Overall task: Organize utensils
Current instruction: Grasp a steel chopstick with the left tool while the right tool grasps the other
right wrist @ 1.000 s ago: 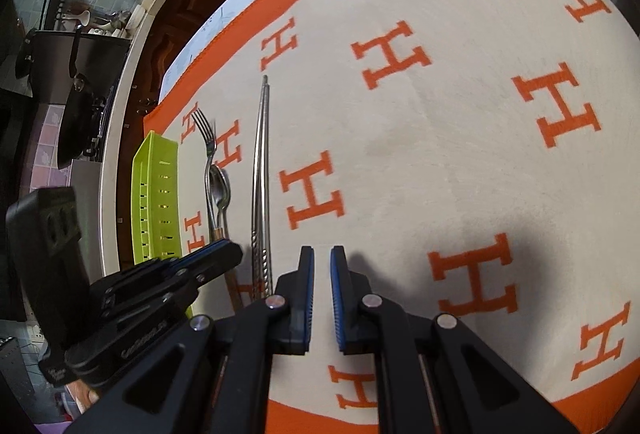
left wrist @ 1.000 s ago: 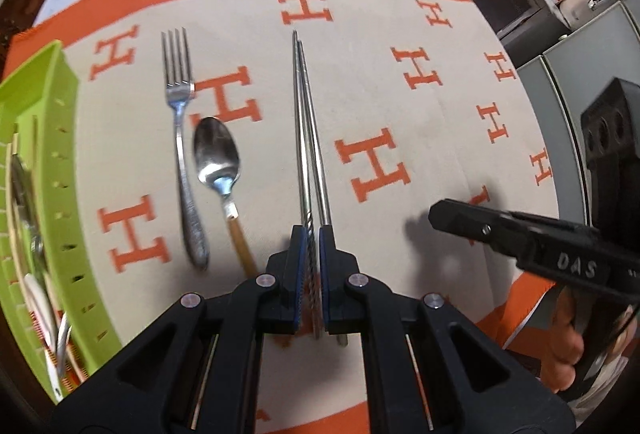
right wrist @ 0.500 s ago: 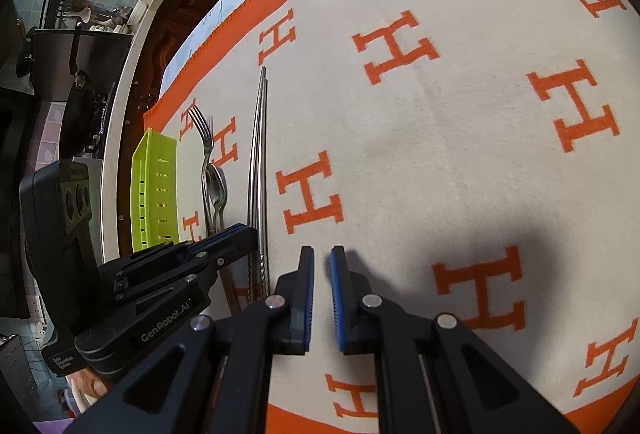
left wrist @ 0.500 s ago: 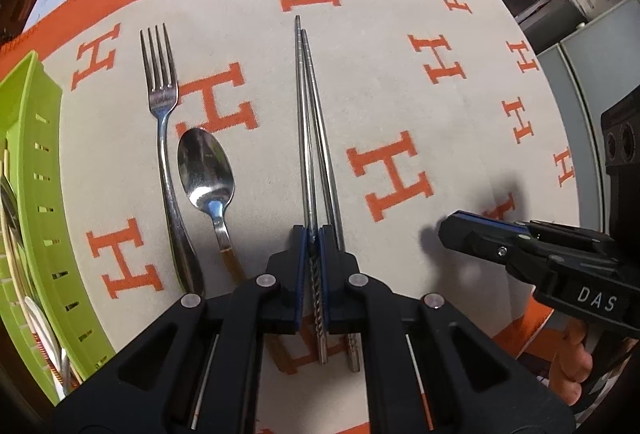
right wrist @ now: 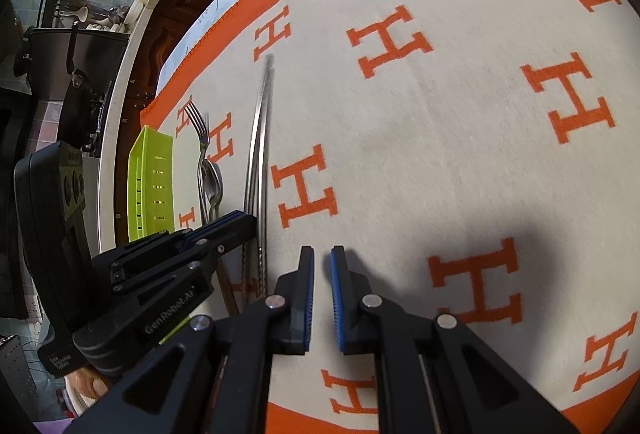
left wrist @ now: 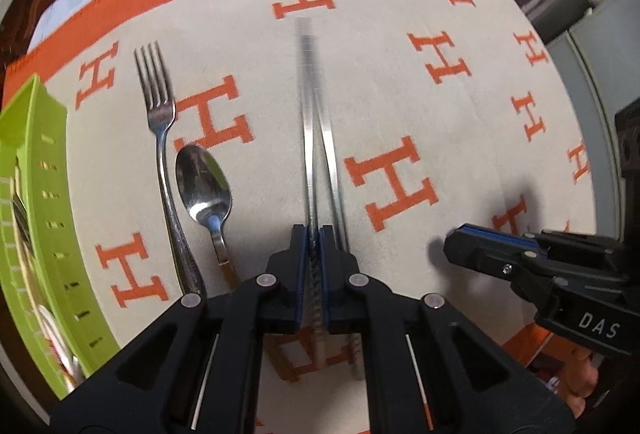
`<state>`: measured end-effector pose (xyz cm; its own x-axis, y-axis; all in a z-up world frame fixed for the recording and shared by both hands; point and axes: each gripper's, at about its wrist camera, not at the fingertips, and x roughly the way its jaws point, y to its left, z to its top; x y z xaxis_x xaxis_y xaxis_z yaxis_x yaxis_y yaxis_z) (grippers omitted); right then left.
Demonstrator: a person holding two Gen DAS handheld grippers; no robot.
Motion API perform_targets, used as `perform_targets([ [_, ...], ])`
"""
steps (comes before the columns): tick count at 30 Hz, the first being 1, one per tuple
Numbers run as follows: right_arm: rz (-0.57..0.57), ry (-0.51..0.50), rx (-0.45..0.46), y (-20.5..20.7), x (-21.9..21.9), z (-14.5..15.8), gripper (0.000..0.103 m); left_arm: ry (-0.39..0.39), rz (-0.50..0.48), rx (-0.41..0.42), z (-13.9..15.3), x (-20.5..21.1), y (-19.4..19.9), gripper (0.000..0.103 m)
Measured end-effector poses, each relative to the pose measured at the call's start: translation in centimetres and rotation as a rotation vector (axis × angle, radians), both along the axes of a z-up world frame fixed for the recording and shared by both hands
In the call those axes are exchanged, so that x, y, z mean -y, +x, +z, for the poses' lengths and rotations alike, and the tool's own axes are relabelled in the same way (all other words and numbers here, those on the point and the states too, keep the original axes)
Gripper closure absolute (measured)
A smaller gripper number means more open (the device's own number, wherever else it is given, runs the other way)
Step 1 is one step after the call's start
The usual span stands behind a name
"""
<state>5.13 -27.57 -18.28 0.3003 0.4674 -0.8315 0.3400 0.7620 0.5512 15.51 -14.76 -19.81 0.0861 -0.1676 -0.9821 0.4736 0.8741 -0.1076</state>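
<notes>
I'm clamping my left tool [left wrist: 314, 246] tight on one chopstick [left wrist: 307, 137] above the mat [left wrist: 400, 81], keeping it level toward the green tray [left wrist: 52, 218], while my right tool [right wrist: 322, 266] is idling slightly parted, empty.

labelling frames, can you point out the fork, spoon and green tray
fork [left wrist: 154, 101], left wrist view, neck below tines
spoon [left wrist: 203, 181], left wrist view, bowl
green tray [left wrist: 60, 234], left wrist view, slotted side wall

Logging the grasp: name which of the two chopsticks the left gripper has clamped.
The left chopstick runs between the left gripper's pads; the right chopstick passes outside them.
</notes>
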Motion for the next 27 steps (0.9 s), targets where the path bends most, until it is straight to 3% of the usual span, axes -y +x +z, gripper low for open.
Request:
perform_targets([
  [10,0.04,-0.012,0.006,0.9,-1.9,1.0,0.094,-0.07,0.073,0.049,2.1,-4.8,-2.3,0.1],
  [11,0.045,-0.019,0.006,1.1,-2.2,1.0,0.091,-0.084,0.081,0.06,2.7,-5.4,-2.7,0.1],
  [13,0.047,-0.048,0.009,1.7,-2.9,1.1,0.075,-0.109,0.098,0.083,4.1,-6.8,-3.5,0.1],
  [18,0.068,-0.108,-0.007,3.3,-4.7,1.0,0.075,-0.135,0.141,0.131,6.6,-10.3,-4.8,0.1],
  [24,0.116,-0.268,-0.036,4.9,-8.1,0.7,0.075,-0.143,0.199,0.177,8.8,-15.0,-5.3,0.1],
  [27,0.163,-0.403,-0.035,5.4,-10.2,0.9,0.076,-0.152,0.231,0.184,9.3,-17.2,-5.4,0.1],
])
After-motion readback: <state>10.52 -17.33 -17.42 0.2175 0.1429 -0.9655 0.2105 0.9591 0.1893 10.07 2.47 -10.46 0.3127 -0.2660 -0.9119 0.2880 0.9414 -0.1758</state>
